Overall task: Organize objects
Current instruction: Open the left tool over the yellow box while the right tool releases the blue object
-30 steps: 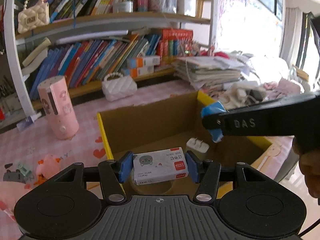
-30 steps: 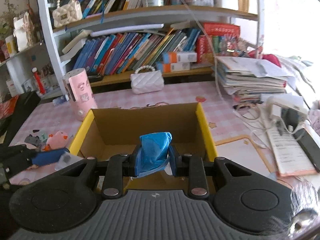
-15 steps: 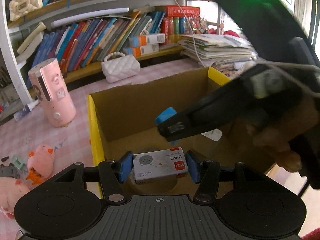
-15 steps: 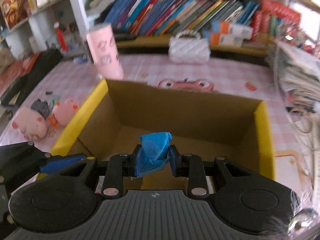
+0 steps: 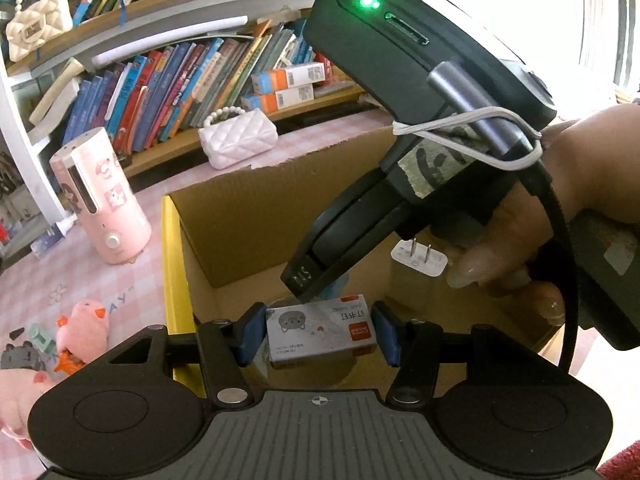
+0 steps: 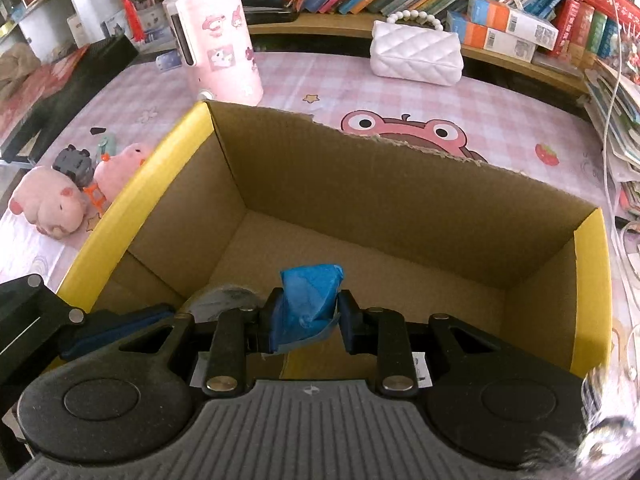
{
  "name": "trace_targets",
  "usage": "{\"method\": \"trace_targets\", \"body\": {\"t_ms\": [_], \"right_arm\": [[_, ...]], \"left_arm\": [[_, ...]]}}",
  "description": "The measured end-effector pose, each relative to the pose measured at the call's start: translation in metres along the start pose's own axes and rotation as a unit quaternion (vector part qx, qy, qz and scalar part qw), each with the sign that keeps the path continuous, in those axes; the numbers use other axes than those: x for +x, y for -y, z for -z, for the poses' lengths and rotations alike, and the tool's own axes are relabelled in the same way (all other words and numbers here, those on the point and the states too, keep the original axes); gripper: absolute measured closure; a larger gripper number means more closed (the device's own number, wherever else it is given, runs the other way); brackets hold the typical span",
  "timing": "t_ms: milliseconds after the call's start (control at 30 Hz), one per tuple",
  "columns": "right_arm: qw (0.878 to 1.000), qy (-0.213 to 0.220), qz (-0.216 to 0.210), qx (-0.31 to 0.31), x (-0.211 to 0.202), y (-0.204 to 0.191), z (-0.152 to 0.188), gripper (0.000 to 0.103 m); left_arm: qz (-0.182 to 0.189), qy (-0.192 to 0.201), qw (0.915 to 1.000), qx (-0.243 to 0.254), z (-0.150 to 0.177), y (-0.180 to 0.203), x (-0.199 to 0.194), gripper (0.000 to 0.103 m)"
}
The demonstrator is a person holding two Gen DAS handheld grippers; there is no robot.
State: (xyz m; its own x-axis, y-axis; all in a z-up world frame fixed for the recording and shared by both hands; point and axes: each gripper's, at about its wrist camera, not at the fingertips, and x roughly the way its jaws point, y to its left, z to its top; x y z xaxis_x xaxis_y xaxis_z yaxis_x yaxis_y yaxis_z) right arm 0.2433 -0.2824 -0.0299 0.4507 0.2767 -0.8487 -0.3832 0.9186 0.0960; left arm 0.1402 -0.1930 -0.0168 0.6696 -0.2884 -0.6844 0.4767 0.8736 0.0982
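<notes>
My left gripper (image 5: 318, 334) is shut on a small white staple box (image 5: 320, 330) with a cat picture, held over the near inside of the open cardboard box (image 5: 248, 216) with yellow flaps. My right gripper (image 6: 306, 316) is shut on a crumpled blue packet (image 6: 310, 300) and points down into the same box (image 6: 360, 184). In the left wrist view the right gripper's body (image 5: 420, 120) and the hand reach in from the right, its tip just above the staple box. A white plug charger (image 5: 418, 262) lies on the box floor.
A pink cylinder humidifier (image 6: 216, 40) and a white quilted handbag (image 6: 416, 52) stand behind the box. Pink plush pigs (image 6: 48, 204) and small toys lie left of it. Bookshelves line the back; paper stacks (image 6: 620, 120) sit at right.
My right gripper has swung in over the box and tilted down into it, crossing above the left gripper. The left gripper has kept the staple box and moved a little nearer the box.
</notes>
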Motion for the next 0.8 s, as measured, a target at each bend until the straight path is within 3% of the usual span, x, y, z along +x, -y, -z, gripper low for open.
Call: {"method": "trace_targets", "body": {"t_ms": [133, 333, 567, 800], "right_arm": [[1.0, 0.003, -0.001, 0.001, 0.001, 0.0, -0.001, 0.077], [1.0, 0.005, 0.003, 0.005, 0.0, 0.0, -0.001, 0.074], [0.999, 0.029, 0.012, 0.007, -0.018, -0.003, 0.003, 0.053], [0.996, 0.078, 0.028, 0.025, -0.054, -0.006, 0.011, 0.044]], "left_arm": [[-0.003, 0.001, 1.0, -0.001, 0.0, 0.0, 0.0, 0.046], [-0.003, 0.009, 0.9998, -0.015, 0.001, -0.002, -0.005, 0.036], [-0.012, 0.04, 0.9985, -0.035, 0.0, -0.008, -0.021, 0.028], [-0.016, 0.088, 0.9949, -0.046, 0.0, -0.016, -0.053, 0.022]]}}
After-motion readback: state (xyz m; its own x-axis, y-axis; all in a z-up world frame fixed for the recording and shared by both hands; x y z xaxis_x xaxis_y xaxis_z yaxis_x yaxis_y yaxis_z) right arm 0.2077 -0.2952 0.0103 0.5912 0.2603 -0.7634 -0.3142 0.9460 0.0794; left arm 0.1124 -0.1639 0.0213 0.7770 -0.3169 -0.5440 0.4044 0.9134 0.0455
